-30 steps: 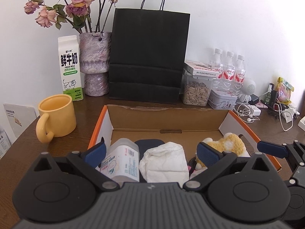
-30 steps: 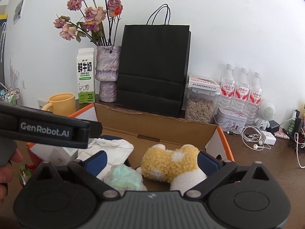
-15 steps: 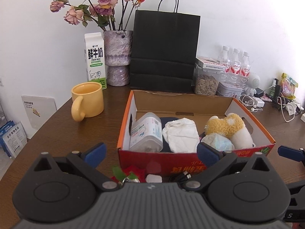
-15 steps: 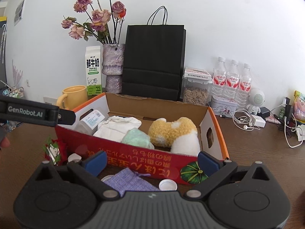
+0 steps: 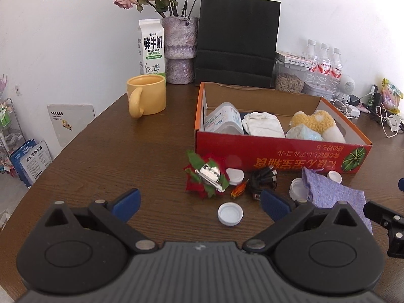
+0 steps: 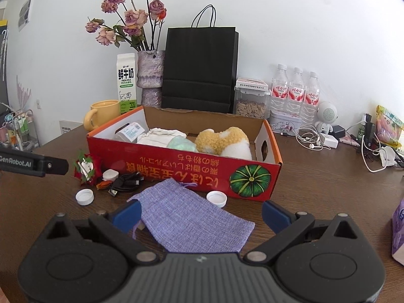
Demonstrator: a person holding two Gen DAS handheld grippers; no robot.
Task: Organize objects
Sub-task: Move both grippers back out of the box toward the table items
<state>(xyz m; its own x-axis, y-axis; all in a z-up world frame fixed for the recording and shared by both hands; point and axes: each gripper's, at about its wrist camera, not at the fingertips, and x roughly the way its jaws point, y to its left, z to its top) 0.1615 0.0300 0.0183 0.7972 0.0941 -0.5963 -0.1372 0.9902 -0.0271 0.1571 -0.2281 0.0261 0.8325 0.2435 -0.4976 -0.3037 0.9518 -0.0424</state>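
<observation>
A red cardboard box (image 5: 277,155) (image 6: 192,170) on the brown table holds a plastic bottle (image 5: 223,121), a white cloth (image 5: 262,125), a pale green wad (image 6: 181,144) and a yellow plush (image 6: 222,139). Loose in front of it lie a red flower clip (image 5: 205,176), a black cable (image 5: 263,179), white caps (image 5: 230,213) (image 6: 216,198) and a purple pouch (image 6: 194,217). My left gripper (image 5: 200,202) stands open above the near cap. Over the pouch my right gripper (image 6: 200,213) is open and holds nothing.
A yellow mug (image 5: 146,96), milk carton (image 5: 151,48), flower vase (image 5: 179,50) and black paper bag (image 5: 237,43) stand behind the box. Seed jar, water bottles (image 6: 295,91), earphones and chargers crowd the back right. A purple carton (image 6: 399,229) sits at the right edge.
Both grippers have drawn back from above the box toward the table's near side. The box's red front and the loose items before it have come into view.
</observation>
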